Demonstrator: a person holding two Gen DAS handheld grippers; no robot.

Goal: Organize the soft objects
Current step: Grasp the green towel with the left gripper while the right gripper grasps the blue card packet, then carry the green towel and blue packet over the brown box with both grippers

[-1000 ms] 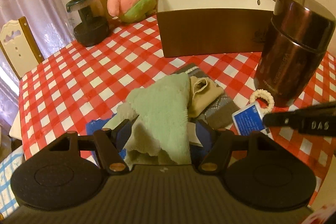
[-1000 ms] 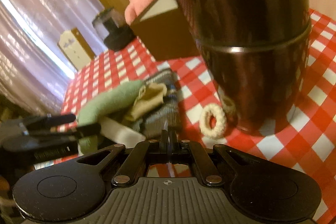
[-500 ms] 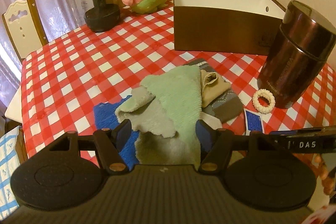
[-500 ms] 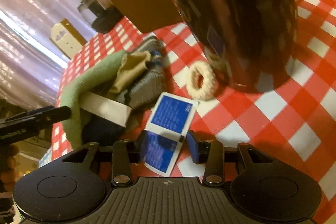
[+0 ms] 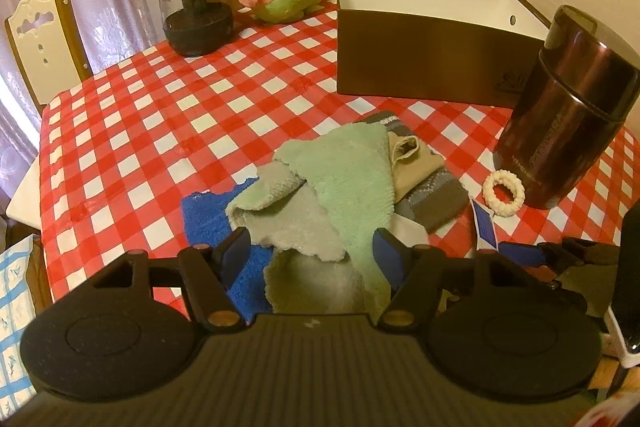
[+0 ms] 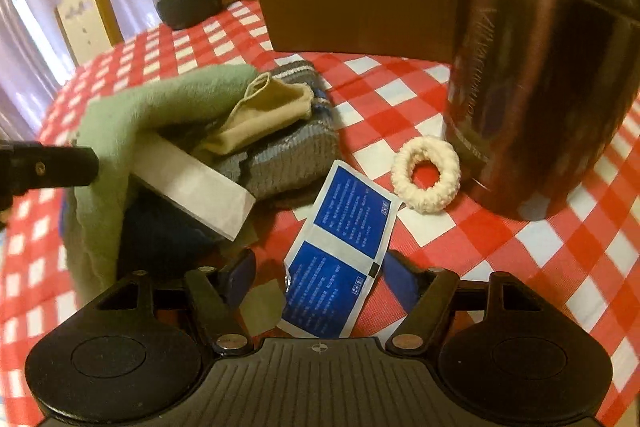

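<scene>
Straddling the blue sachet (image 6: 340,259), our right gripper (image 6: 320,273) has just been opening, pads clear of it; we should lower squarely before closing; our left gripper (image 5: 310,257) gapes around the green cloth (image 5: 344,183), which lies on the pile; no pinch visible.

Your left tongs (image 5: 311,255) have a matte black body with a ribbed centre plate and a round raised disc moulded at each side; two black link arms turn on copper-coloured rivets and end in dark blue pads (image 5: 386,254); your right tongs (image 6: 318,273) are built the same way, with a small crosshair mark on the ribbed plate, silver-toned rivets and blue pads (image 6: 401,277); from the side, the left tongs show a small screw head.
</scene>
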